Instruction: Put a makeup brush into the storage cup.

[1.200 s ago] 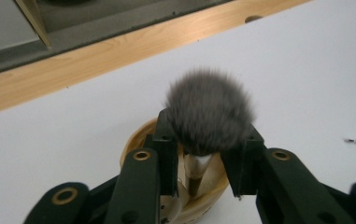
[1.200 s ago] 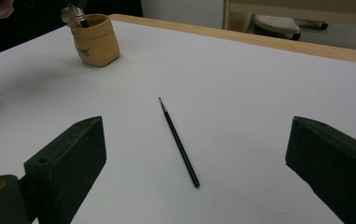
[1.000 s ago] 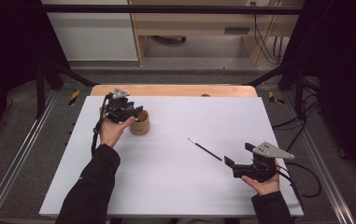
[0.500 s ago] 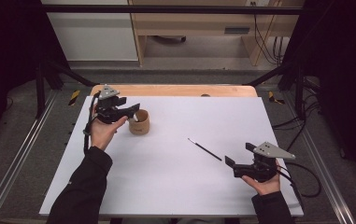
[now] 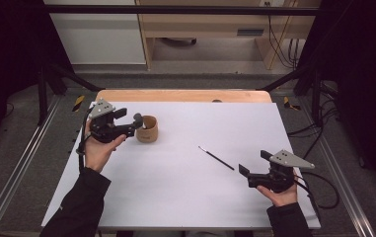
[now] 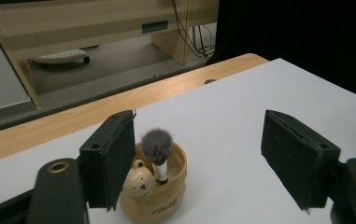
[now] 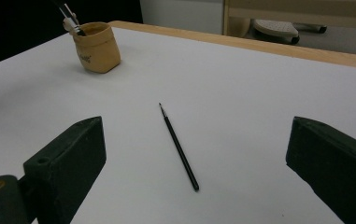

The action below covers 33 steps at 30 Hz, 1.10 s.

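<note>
A tan ceramic cup (image 5: 147,131) with a small bear figure on its rim (image 6: 137,182) stands at the table's far left. A make-up brush with a fluffy grey head (image 6: 157,145) stands upright in it. My left gripper (image 5: 129,122) hovers just left of the cup; its jaws have just been opening and grip nothing, with the brush head close to one jaw in the left gripper view (image 6: 203,154). A thin black brush (image 5: 216,158) lies flat on the white sheet. My right gripper (image 5: 253,163) rests open at the near right, its jaws framing that thin brush (image 7: 179,145) from a distance.
A white sheet (image 5: 185,197) covers the table, with a strip of wooden tabletop (image 5: 185,95) beyond it. Metal frame rails (image 5: 22,168) run along both sides. Cables (image 5: 319,182) trail from the right gripper off the table's right edge.
My left gripper has drawn back to the left from above the cup and its jaws have widened. The fluffy brush stays in the cup. The right gripper has not moved.
</note>
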Each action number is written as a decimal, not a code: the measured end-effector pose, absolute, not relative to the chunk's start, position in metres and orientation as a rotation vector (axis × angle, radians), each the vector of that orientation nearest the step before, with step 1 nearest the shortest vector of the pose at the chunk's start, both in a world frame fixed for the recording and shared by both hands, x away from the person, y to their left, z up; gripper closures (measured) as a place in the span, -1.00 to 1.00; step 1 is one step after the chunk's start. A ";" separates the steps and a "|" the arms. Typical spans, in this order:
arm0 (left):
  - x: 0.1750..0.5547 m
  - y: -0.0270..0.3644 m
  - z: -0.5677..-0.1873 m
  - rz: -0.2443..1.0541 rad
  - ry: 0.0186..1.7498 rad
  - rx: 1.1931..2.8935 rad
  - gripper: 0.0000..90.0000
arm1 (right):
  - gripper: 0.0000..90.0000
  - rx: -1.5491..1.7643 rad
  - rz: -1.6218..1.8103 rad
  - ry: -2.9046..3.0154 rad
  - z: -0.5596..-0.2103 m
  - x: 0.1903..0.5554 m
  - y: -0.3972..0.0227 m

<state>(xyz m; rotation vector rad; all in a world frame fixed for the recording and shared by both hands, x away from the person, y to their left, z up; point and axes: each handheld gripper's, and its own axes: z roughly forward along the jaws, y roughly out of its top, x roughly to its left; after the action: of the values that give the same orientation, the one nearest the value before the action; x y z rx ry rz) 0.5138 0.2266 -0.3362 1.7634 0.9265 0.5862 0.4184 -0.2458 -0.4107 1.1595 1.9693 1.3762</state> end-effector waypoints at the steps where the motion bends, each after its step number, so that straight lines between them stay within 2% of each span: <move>1: 0.512 0.227 -0.337 0.584 0.925 1.764 -0.45 | -0.88 1.162 1.382 1.967 -0.410 0.418 -0.246; 13: 0.482 0.236 -0.351 0.593 0.907 1.742 -0.63 | -0.88 1.166 1.380 1.965 -0.410 0.418 -0.246; 33: 0.446 0.249 -0.391 0.579 0.914 1.755 -0.70 | -0.89 1.164 1.387 1.958 -0.408 0.417 -0.245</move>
<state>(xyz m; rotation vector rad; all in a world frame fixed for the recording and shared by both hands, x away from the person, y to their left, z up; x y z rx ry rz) 0.4458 0.2487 -0.3907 1.7552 0.9139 0.5791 0.4170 -0.2455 -0.4080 1.1640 1.9579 1.3871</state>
